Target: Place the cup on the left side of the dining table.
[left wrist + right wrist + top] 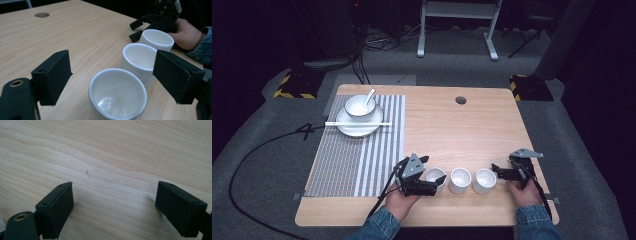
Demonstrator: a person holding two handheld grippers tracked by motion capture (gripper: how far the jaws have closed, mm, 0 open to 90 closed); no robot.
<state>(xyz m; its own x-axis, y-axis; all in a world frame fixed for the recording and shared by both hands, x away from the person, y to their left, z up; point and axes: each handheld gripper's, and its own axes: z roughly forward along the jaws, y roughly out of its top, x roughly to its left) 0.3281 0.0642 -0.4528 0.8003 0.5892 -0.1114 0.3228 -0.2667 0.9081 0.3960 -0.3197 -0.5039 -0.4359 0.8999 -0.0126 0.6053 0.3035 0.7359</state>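
Cups, three white handleless ones, stand in a row along the near edge of the wooden worktop [492,125], close enough together that each can be taken in turn. To their left a grey striped placemat [362,155] carries, at its far end, a plate [359,126] with a bowl [360,106], a spoon [369,96] in the bowl and white chopsticks [357,123] laid across the plate's rim, so the cups look meant to join that setting.

The leftmost cup [435,177] sits between the jaws of the left claw [112,75], which stand apart on either side of its rim with clear gaps, not yet pressing on it. That left hand [401,200] comes in low from the near edge, forearm in a denim sleeve [377,226], claw held roughly level and aimed along the row. Next come the middle cup [460,180] and the rightmost cup [485,180].

Just beside the rightmost cup, the right claw [497,171] points leftward toward it, the right hand [523,192] resting near the worktop's edge. Its jaws are wide apart over bare wood, holding nothing.
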